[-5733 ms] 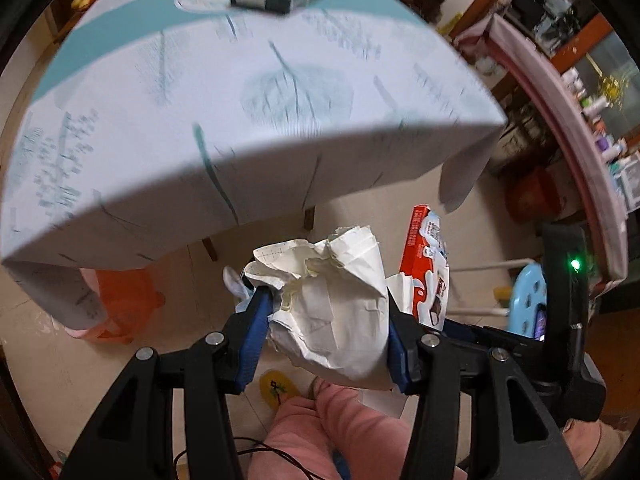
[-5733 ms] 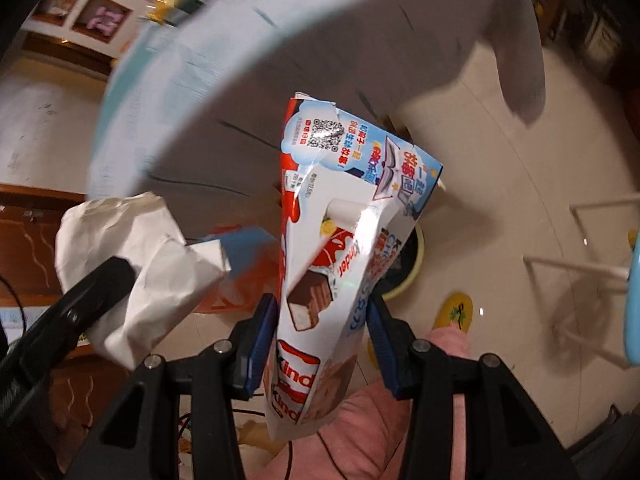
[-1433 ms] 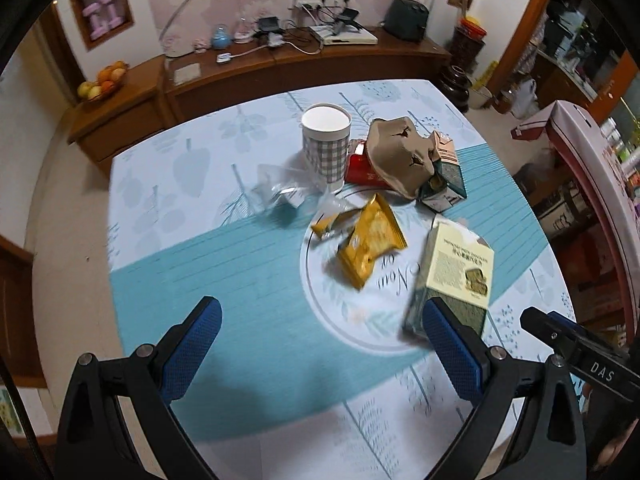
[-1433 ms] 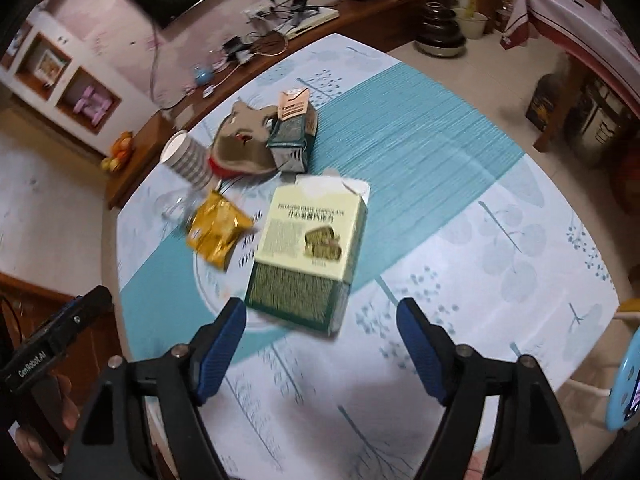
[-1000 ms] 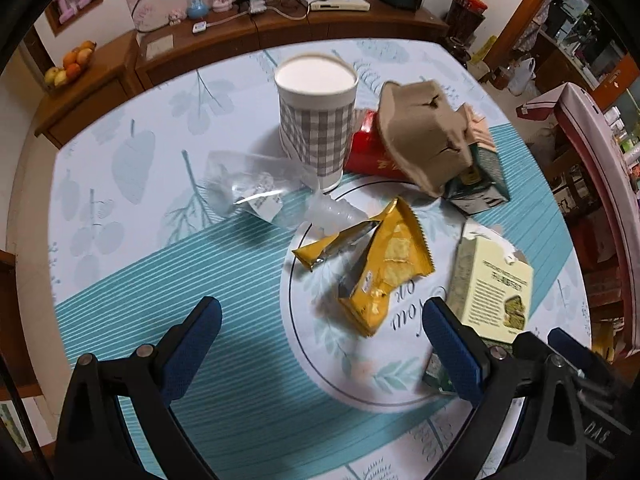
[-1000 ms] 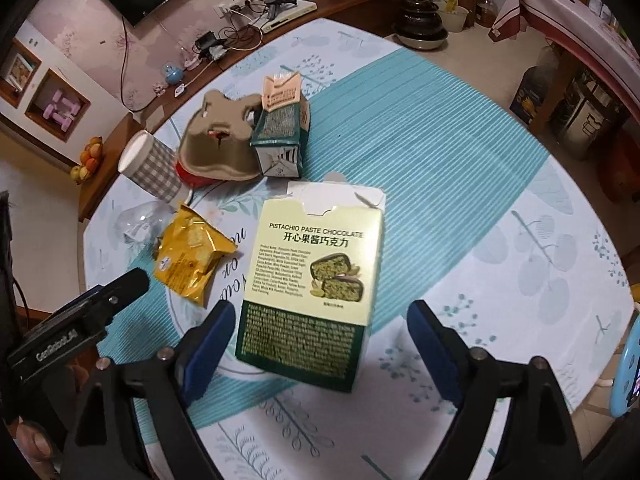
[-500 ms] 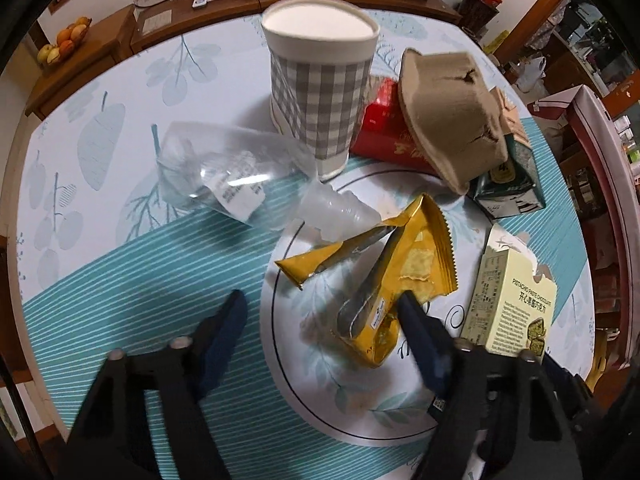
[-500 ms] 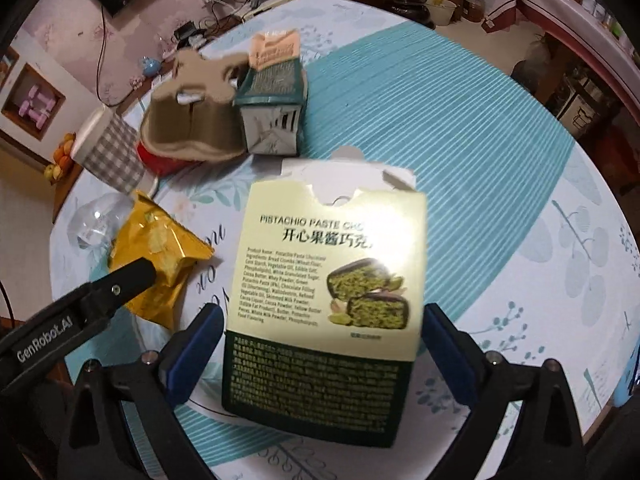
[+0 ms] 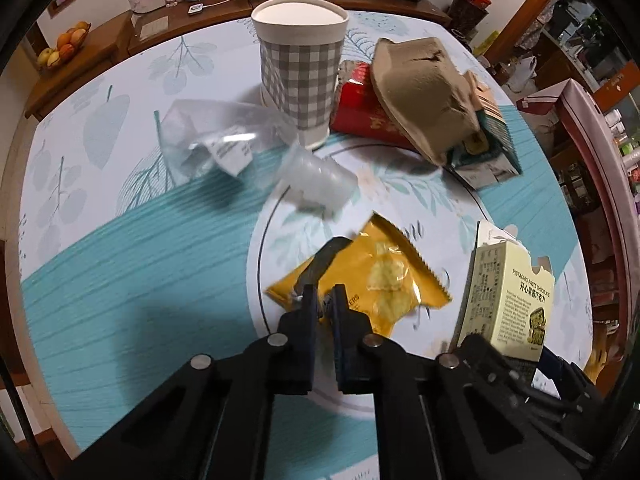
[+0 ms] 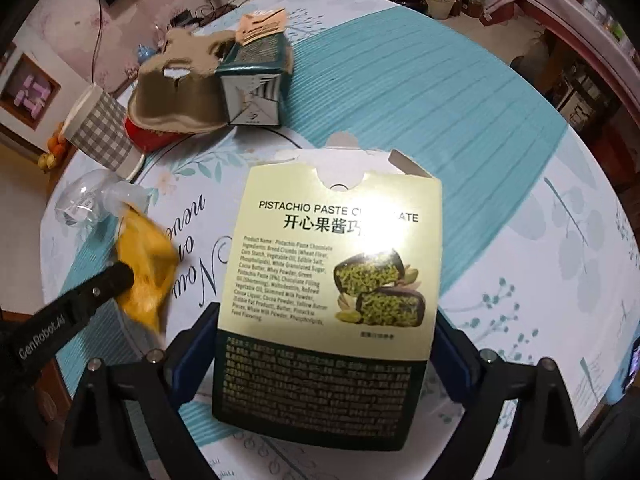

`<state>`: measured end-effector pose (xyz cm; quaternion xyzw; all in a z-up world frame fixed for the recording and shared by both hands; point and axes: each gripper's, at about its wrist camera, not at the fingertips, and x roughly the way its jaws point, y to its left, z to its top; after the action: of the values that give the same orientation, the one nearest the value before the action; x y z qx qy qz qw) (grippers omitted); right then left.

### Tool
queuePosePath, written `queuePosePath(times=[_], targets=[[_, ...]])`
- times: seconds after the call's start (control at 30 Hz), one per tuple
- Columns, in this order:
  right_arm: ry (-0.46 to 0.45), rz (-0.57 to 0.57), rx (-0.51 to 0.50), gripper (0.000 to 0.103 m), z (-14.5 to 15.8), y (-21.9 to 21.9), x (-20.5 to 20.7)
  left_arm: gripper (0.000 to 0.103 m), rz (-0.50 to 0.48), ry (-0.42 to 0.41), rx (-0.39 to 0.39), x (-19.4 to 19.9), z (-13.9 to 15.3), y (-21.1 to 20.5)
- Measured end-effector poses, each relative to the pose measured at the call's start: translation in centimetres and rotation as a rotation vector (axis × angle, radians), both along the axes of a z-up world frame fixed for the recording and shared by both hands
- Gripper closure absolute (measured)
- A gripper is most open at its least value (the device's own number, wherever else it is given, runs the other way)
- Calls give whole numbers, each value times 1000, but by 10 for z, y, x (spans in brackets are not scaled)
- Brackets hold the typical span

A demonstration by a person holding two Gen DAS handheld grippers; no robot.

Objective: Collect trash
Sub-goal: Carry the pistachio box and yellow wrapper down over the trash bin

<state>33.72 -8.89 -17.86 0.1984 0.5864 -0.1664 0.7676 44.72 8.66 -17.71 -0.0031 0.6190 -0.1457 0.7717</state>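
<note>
A yellow snack wrapper (image 9: 384,280) lies on the round table's teal and white cloth (image 9: 140,260). My left gripper (image 9: 325,300) points steeply down, its jaws closing tight on the wrapper's near edge. The right wrist view shows the same wrapper (image 10: 146,276) crumpled at the left finger (image 10: 116,278). A pale green pistachio chocolate box (image 10: 332,272) with a torn-open top lies flat between the blue pads of my right gripper (image 10: 324,348). That gripper stands open, with one pad beside each long side of the box. The left wrist view has the box (image 9: 508,300) at the right.
Further back on the table stand a grey checked paper cup (image 9: 300,64), a crushed clear bottle (image 9: 212,140), a small clear plastic cup (image 9: 316,184), a brown pulp cup carrier (image 9: 424,92) over a red packet (image 9: 360,108), and a dark green carton (image 9: 488,152). A wooden sideboard runs behind.
Both grippers have come down close to the table. The left jaws, wide open a second ago, have shut on the yellow wrapper. The right jaws now straddle the box.
</note>
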Motion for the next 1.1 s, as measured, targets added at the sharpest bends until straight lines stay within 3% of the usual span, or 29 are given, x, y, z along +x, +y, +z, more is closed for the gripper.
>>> queuePosePath(times=[0.53, 0.83, 1.1], targets=[[-93, -13, 78, 10, 42, -24, -87, 100, -17, -37, -29, -105, 52, 9], [-174, 125, 120, 10, 86, -31, -130, 100, 93, -101, -32, -185, 95, 4], [-273, 220, 180, 10, 119, -62, -204, 100, 201, -183, -22, -274, 135, -20]])
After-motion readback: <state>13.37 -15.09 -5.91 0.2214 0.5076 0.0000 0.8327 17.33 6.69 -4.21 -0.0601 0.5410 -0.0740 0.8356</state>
